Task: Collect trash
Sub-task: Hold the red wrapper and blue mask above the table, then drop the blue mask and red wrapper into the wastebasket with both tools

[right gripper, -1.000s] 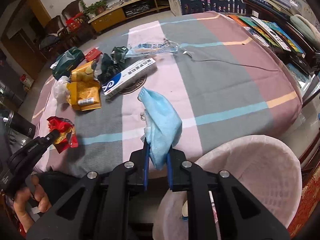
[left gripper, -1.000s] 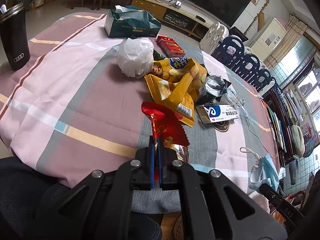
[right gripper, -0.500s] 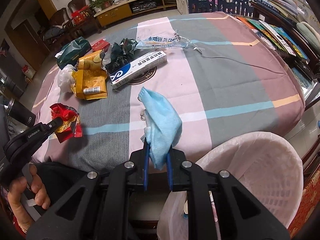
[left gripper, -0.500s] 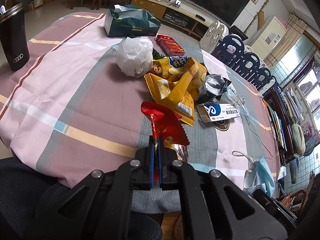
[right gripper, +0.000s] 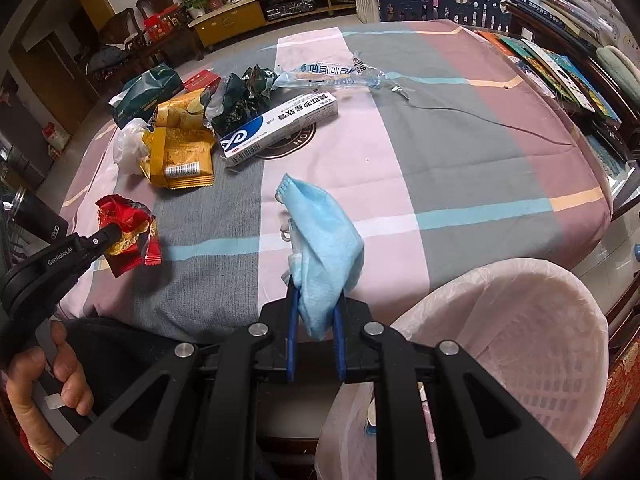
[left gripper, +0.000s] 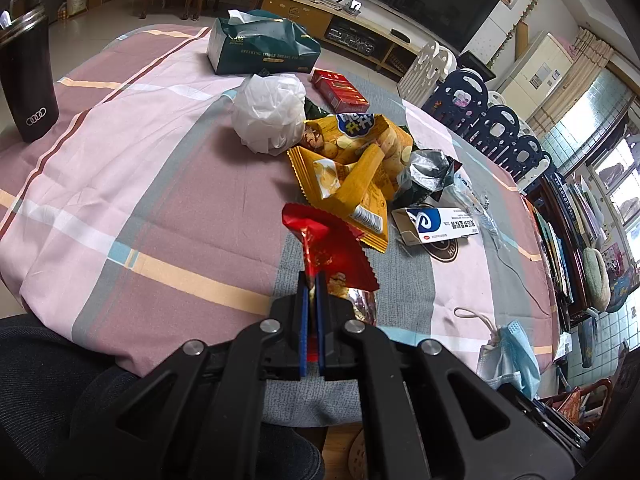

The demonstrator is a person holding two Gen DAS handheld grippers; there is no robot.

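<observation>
I'm working in a living room, over a round worktop (right gripper: pixel 460 128) draped in a pink, grey and mauve plaid cloth, with a TV console across the top of both views. My left claw (left gripper: pixel 311 300) is clamped on a crinkled red foil snack wrapper (left gripper: pixel 324 248), which stands up from the fingers in the middle of the left view and shows at the left edge of the right view. My right claw (right gripper: pixel 315 308) is pinched on a limp pale-blue disposable face mask (right gripper: pixel 324 248), held above the worktop's near edge at frame centre. The white lattice plastic bin lined with a thin white bag (right gripper: pixel 520 344) sits at the lower right of the right view, just beside that claw. More litter waits in the upper left there: yellow snack packets (right gripper: pixel 180 148), a white and blue carton (right gripper: pixel 280 124), a crumpled white plastic bag (left gripper: pixel 270 114). My worry is the mask: its ear loops dangle loose, so it could catch on the bin rim or cling to the claw when I let go. The wrapper is gripped by a thin twist and could slip out on the way across.
</observation>
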